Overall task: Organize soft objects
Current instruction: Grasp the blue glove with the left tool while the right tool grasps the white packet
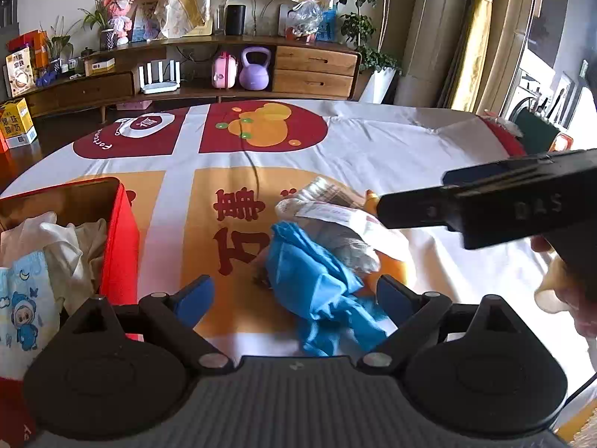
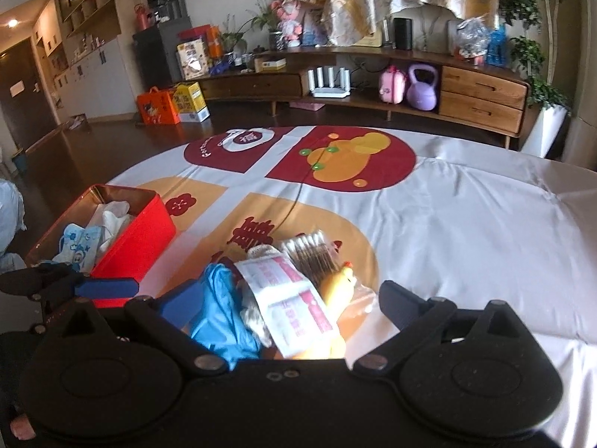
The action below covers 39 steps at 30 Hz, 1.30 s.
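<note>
A crumpled blue glove [image 1: 317,280] lies on the printed tablecloth between the open fingers of my left gripper [image 1: 294,295]. Beside it lie a white knitted cloth [image 1: 350,246], a white-pink packet [image 1: 335,212], a pack of cotton swabs [image 1: 328,190] and a yellow toy [image 2: 337,280]. My right gripper [image 2: 291,302] is open over the same pile: the blue glove [image 2: 220,306], the packet [image 2: 291,298], the swabs [image 2: 313,254]. The right gripper also shows from the side in the left wrist view [image 1: 485,205]. A red box [image 1: 119,242] at the left holds white cloths and a printed diaper [image 1: 22,298].
The red box [image 2: 130,239] stands at the table's left edge. The white tablecloth [image 2: 466,224] stretches to the right. A black cable [image 1: 253,164] runs across the table. A wooden sideboard [image 1: 224,74] with a purple kettlebell stands behind.
</note>
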### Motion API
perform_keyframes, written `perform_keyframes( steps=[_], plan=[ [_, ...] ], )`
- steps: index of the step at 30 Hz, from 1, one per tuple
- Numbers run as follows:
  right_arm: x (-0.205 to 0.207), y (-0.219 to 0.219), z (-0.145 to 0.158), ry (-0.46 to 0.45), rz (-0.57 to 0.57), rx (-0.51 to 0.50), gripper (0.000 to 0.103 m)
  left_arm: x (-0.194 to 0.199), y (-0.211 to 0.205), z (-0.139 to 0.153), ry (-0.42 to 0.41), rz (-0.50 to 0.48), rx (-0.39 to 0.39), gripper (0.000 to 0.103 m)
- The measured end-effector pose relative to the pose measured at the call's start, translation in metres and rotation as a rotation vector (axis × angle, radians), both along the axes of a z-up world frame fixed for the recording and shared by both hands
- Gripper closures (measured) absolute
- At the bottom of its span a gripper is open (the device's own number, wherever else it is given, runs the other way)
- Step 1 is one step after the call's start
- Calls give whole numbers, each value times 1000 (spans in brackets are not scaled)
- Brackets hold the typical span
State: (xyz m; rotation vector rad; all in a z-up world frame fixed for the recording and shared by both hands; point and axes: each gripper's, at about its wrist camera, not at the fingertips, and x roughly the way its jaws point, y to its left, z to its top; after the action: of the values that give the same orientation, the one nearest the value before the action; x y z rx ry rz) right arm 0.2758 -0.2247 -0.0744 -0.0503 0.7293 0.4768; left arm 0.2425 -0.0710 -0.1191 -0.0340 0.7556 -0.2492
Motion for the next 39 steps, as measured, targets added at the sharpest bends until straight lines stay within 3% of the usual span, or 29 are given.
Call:
perform_keyframes(
  steps=[11,26,32,35,39],
  plan=[
    [31,18,-27,76,43,-27,26,19,6,-22,36,-3,-17,9],
    [34,34,-30,42,74,-69,35,33,5,-37,77,-40,-82,9],
    [41,42,-33,52,100,-56,34,36,7,-39,86,-47,-96,16],
    [42,47,-35,50,105,-59,35,36,6,-40,83,-55,-84,26],
    [40,50,-35,45,101,-74,44,37,9,-38,86,-56,-103,43]
  ],
)
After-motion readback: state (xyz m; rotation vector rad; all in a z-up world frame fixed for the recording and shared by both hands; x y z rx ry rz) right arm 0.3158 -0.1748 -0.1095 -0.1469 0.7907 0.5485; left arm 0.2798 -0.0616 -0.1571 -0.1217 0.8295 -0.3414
